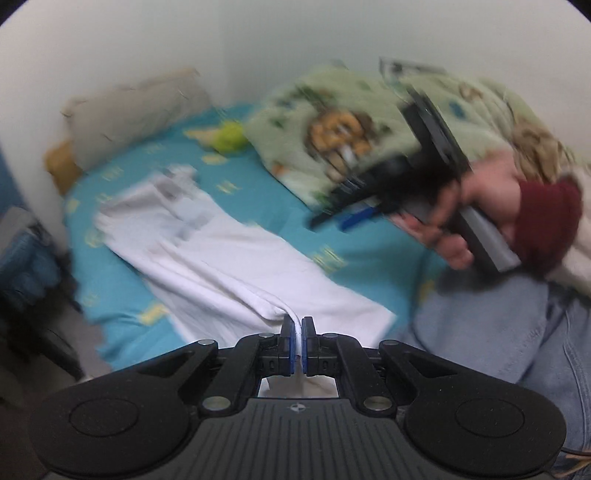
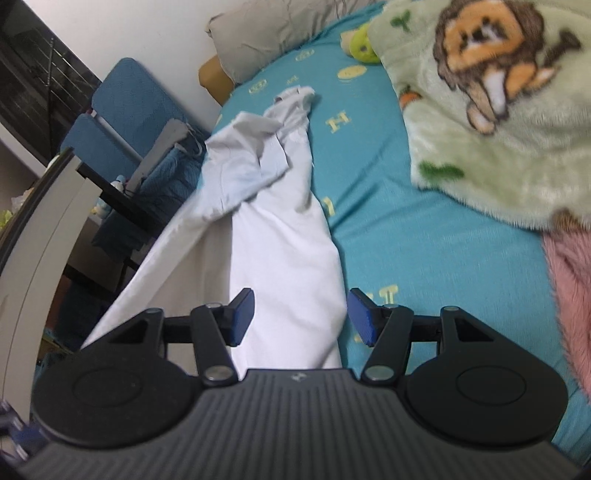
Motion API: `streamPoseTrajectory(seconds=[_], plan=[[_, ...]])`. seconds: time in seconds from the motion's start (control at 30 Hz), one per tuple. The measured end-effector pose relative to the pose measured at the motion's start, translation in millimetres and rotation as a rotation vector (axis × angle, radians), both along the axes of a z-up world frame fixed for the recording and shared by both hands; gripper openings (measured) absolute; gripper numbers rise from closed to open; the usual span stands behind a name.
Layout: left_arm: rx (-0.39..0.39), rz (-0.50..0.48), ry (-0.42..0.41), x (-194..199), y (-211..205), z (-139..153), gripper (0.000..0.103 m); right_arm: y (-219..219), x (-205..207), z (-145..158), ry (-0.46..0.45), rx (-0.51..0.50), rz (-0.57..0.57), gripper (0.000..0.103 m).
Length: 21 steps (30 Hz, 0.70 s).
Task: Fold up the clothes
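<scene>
A white garment [image 1: 229, 258] lies stretched along the teal bed sheet [image 1: 362, 236], its collar end bunched at the far side. My left gripper [image 1: 298, 332] is shut on the garment's near hem and pulls a fold of it up. My right gripper [image 2: 300, 314] is open and empty, hovering just above the garment's near part [image 2: 288, 258], one finger over the cloth and one over the sheet [image 2: 424, 240]. It also shows blurred in the left wrist view [image 1: 343, 218], held by a hand above the bed on the right.
A green lion-print blanket [image 2: 480, 110] and a pink one [image 2: 572, 295] lie on the right. A grey pillow [image 2: 269, 33] and a green plush [image 2: 364, 46] sit at the head. A blue chair [image 2: 122, 118] and a dark table stand left of the bed. A leg in jeans [image 1: 498, 332] is at the near right.
</scene>
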<state>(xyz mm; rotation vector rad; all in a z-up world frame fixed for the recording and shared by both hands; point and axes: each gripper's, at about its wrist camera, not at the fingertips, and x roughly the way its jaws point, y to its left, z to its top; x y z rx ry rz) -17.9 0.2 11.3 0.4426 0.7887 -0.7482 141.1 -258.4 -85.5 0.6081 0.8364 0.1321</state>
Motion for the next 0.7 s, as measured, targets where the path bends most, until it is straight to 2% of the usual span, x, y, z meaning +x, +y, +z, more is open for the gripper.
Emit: streamPoseTrajectory(seconds=[0.13,0.23,0.27,0.3,0.33,0.4,0.47,0.53,0.6,0.7], plan=[[0.090,0.026,0.145,18.6,-31.6,-68.6,0.004,0.7,1.8,-11.7,0.042,0.021,0.015,0.059],[0.112,0.071,0.264,34.0,-34.5,-97.1,0.007,1.8,2.6,-18.6,0.073,0.024,0.024,0.060],[0.093,0.089,0.290,37.7,-28.6,-97.4,0.008,2.2,2.7,-20.7,0.084,0.025,0.028,0.060],[0.074,0.107,0.317,41.4,-22.8,-97.7,0.014,2.6,2.9,-23.1,0.092,0.029,0.033,0.060],[0.051,0.127,0.343,45.3,-16.4,-97.2,0.031,4.0,3.3,-24.2,0.098,0.022,0.039,0.060],[-0.025,0.181,0.372,53.2,3.1,-87.1,0.053,6.8,4.1,-26.3,0.108,0.007,0.050,0.060],[-0.096,0.259,0.381,62.4,25.0,-77.7,0.057,11.5,5.7,-27.2,0.114,-0.014,0.067,0.060],[-0.156,0.386,0.386,76.4,48.3,-74.9,0.067,16.2,7.3,-28.1,0.119,-0.034,0.084,0.059],[-0.184,0.521,0.400,92.5,66.9,-81.1,0.070,21.8,8.3,-28.7,0.123,-0.060,0.104,0.059],[-0.210,0.680,0.463,113.9,87.7,-101.2,0.070,29.6,7.8,-29.0,0.128,-0.097,0.132,0.059]])
